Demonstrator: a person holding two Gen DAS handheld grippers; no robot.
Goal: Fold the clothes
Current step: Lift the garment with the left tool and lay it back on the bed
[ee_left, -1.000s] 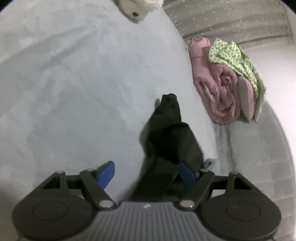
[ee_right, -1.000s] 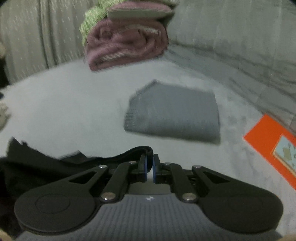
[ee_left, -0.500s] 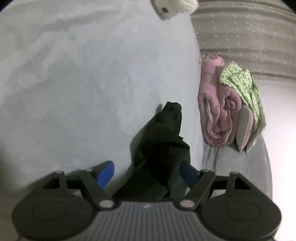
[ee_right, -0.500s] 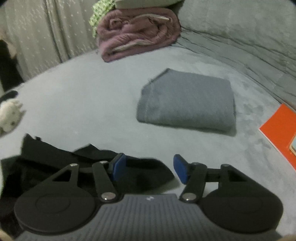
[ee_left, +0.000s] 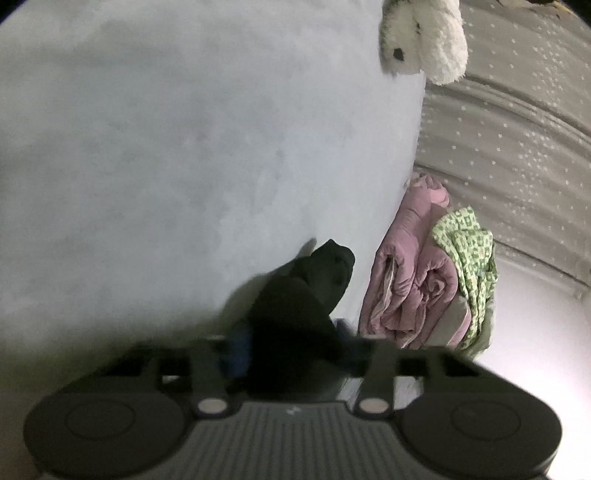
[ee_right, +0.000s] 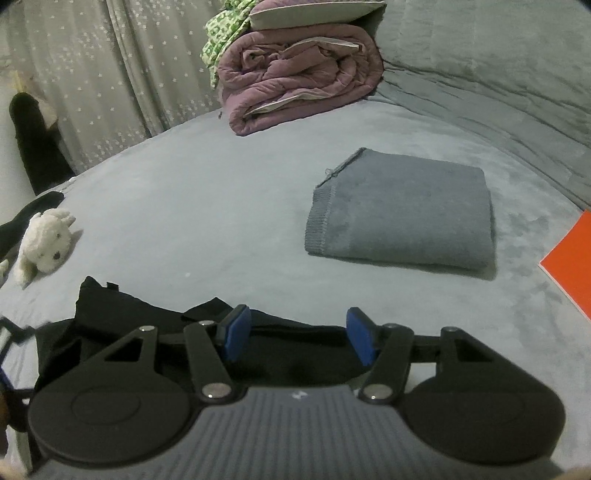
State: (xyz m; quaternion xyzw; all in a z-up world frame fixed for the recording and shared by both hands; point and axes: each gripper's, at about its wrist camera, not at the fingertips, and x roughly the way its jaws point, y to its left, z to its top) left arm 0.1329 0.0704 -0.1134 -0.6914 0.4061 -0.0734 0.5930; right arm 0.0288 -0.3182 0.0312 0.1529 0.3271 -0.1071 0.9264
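Observation:
A black garment (ee_right: 140, 325) lies crumpled on the grey bed (ee_right: 207, 221), under and just ahead of my right gripper (ee_right: 297, 334), which is open and holds nothing. In the left wrist view the same black garment (ee_left: 306, 295) bunches up between the blurred jaws of my left gripper (ee_left: 291, 347), which have closed in on the cloth. A folded grey garment (ee_right: 402, 214) lies flat ahead and to the right of the right gripper.
A rolled purple quilt (ee_right: 299, 77) with a green patterned cloth (ee_right: 221, 33) on top sits at the far edge of the bed, also in the left wrist view (ee_left: 417, 291). A white plush toy (ee_right: 44, 243) lies at left. An orange book (ee_right: 572, 262) lies at right. Curtains hang behind.
My right gripper opened, let go of the black garment and drew back. My left gripper's jaws closed in on the black garment and the left view swung toward the plush toy.

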